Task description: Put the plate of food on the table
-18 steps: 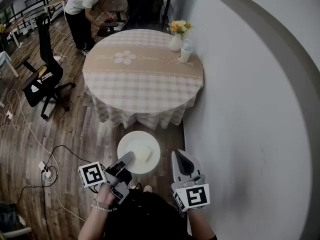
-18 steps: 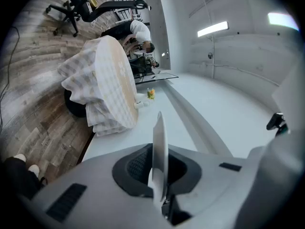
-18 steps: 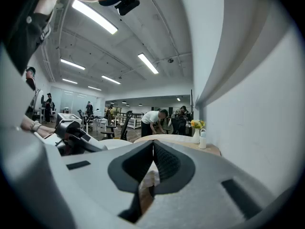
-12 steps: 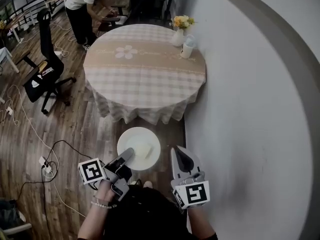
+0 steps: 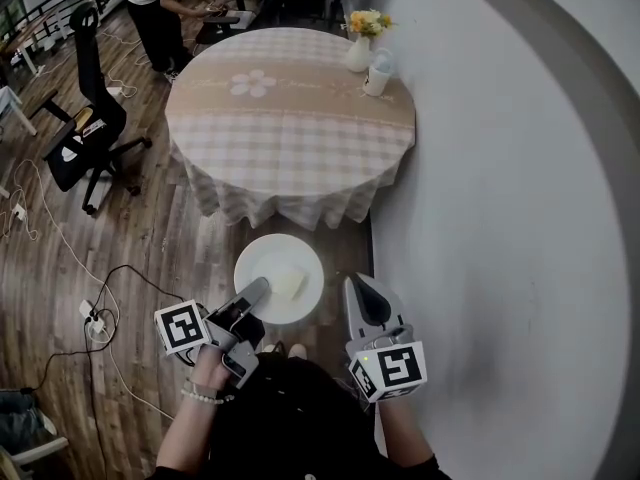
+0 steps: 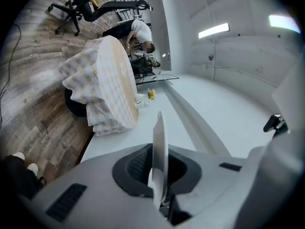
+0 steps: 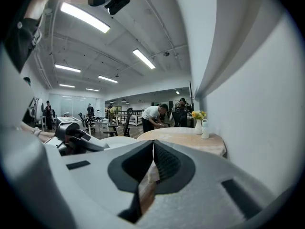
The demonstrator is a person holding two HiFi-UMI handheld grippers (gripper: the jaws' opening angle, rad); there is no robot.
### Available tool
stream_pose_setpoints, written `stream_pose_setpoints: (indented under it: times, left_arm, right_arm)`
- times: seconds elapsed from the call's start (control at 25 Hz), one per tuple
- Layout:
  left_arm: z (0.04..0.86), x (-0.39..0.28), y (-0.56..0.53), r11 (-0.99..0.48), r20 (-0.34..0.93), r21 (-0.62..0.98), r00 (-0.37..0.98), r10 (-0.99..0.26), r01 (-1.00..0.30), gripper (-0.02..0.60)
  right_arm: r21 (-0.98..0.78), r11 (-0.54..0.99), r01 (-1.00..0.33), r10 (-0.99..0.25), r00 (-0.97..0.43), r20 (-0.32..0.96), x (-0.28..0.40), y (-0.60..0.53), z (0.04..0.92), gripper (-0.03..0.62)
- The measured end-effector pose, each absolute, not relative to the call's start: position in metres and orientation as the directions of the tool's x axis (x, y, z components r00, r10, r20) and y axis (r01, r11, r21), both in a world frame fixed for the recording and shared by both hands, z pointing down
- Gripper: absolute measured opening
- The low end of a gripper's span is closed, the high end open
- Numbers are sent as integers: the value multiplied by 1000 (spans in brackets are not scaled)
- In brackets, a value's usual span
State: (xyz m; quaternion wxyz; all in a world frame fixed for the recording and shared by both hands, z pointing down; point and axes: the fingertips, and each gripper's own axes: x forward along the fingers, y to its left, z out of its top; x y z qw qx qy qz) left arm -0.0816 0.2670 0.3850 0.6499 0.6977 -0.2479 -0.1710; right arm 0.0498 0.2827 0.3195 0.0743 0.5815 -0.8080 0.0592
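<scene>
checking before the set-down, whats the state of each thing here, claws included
table: covered with a checked cloth
vase: upright at the table's far edge, flowers in it
jug: upright beside the vase
plate: level, in the air short of the table, food on it
left claw: shut on the plate's rim
right claw: shut, empty

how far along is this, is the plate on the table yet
Pickup looks done: the left tool is clamped on the rim of the plate, with the food on it. In hand: the plate hangs over the wooden floor, short of the round table. Left: reach the table and set it down. The right tool is shut and empty.
</scene>
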Motion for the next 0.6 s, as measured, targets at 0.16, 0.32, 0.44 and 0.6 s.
stream_pose_setpoints:
  times: [0.16,0.32,0.44,0.6]
  left_arm:
    - [383,-82,268,-37,71,993,826,-559,-111,11]
    - [378,-81,266,-58,45,994,834,-550,-91,11]
    - [378,-82,266,-66,38,994,840,-541,-87,11]
    - [374,-84,268,-75,17,995,847,-531,-67,11]
  right_arm:
    - [-207,324,-923,-902,-367,228,46,281,338,2]
    - [-464,328,-823,-862,-461,209,36,279,352,69]
    - [-611,316,-726,-839,-515,178,28,279,358,107]
    - [-677,312,-667,-816,-553,169,15,282,363,115]
